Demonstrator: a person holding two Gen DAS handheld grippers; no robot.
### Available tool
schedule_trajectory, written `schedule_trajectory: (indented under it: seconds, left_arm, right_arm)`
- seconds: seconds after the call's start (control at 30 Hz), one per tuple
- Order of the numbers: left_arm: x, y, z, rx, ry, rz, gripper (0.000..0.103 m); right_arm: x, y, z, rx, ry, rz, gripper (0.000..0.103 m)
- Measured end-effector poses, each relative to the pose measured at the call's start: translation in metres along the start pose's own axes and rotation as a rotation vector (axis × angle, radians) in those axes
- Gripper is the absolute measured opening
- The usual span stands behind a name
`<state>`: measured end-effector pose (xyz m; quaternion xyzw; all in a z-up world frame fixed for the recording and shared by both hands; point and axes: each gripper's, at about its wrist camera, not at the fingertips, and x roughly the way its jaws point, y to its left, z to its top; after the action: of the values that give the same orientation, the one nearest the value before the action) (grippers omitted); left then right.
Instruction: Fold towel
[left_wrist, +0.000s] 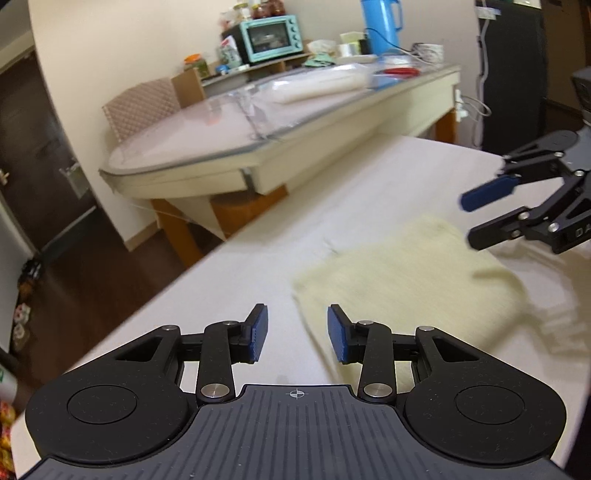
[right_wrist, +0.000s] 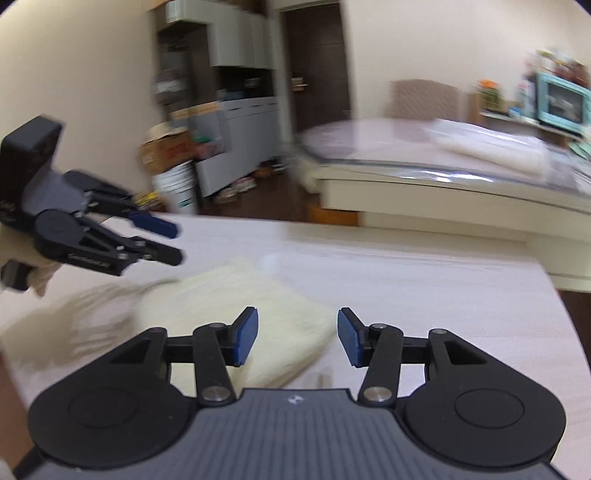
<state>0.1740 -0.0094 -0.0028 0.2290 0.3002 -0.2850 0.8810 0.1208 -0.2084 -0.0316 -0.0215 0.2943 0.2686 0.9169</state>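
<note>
Worktop (left_wrist: 369, 177): pale, whitish surface with a faint woodgrain, long straight edges. Bears one item: towel (left_wrist: 406, 280), cream-yellow, lying flat, apparently folded into a rough rectangle, though blur leaves its layers uncertain.

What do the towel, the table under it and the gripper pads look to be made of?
Towel: soft woven cloth, probably cotton terry; pale cream, matte, nubby, edges slumped. Motion blur leaves the weave unsure.
Table: pale wood-grain surface, likely laminate; fine parallel streaks, faint sheen.
Pads: blue, ribbed, matte; look like rubber or soft plastic, set on black hard-plastic linkages.
</note>
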Motion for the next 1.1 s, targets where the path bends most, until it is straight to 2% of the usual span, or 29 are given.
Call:
schedule_trajectory:
  seconds: [0.13, 0.2, 0.4, 1.1]
  left_arm:
    - [-0.002, -0.021, -0.017, 0.004, 0.019, 0.018, 0.040]
    - [0.001, -0.023, -0.022, -0.012, 0.023, 0.023, 0.040]
    - [0.003, -0.022, -0.024, -0.048, 0.025, 0.026, 0.040]
    - [0.004, -0.022, -0.023, -0.076, 0.033, 0.035, 0.042]
  right_arm:
    - [0.011, 0.016, -0.009, -0.077, 0.057, 0.005, 0.051]
    - [0.017, 0.021, -0.013, -0.117, 0.069, -0.018, 0.054]
    - [0.019, 0.023, -0.012, -0.142, 0.072, -0.038, 0.056]
    - [0.017, 0.023, -0.016, -0.123, 0.070, -0.055, 0.062]
